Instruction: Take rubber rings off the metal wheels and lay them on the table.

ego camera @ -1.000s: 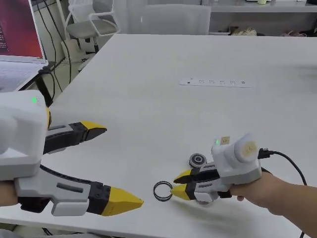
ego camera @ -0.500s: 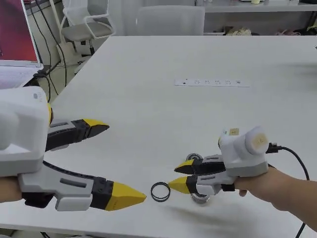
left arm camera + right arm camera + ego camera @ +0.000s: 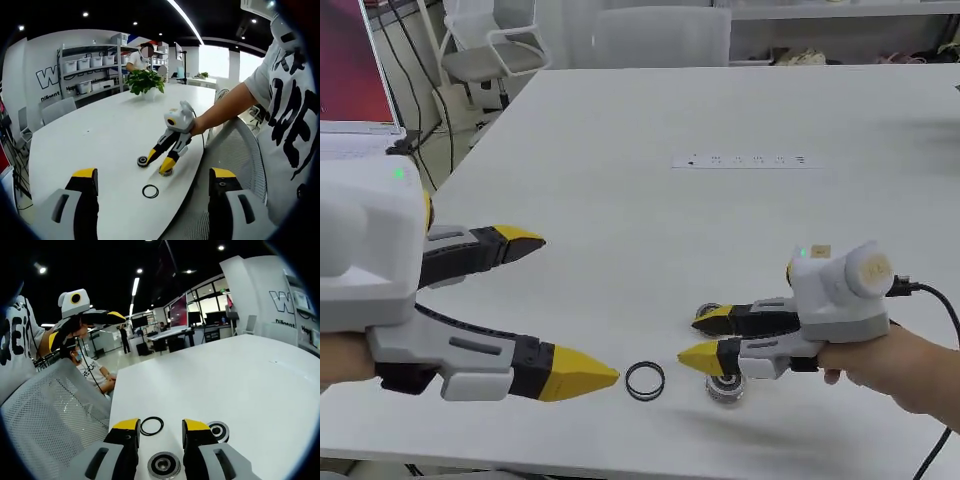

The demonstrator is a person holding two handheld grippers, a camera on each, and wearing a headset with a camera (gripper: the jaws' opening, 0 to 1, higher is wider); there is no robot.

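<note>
One rubber ring [image 3: 645, 380] already lies on the desk [image 3: 620, 200] just beside the nearer metal wheel [image 3: 725, 388], over which the right gripper [image 3: 690, 338] hovers, jaws narrowly parted and empty, while the left gripper [image 3: 578, 308] gapes wide and empty, and the farther wheel [image 3: 705, 312] probably has its ring yet to strip.

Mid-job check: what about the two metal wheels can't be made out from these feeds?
Head view: far silver metal wheel mostly hidden behind the right gripper; near silver metal wheel partly under it.
Right gripper view: far wheel partly behind one of its fingers.
Left gripper view: both wheels too small to tell if they carry rubber.
</note>
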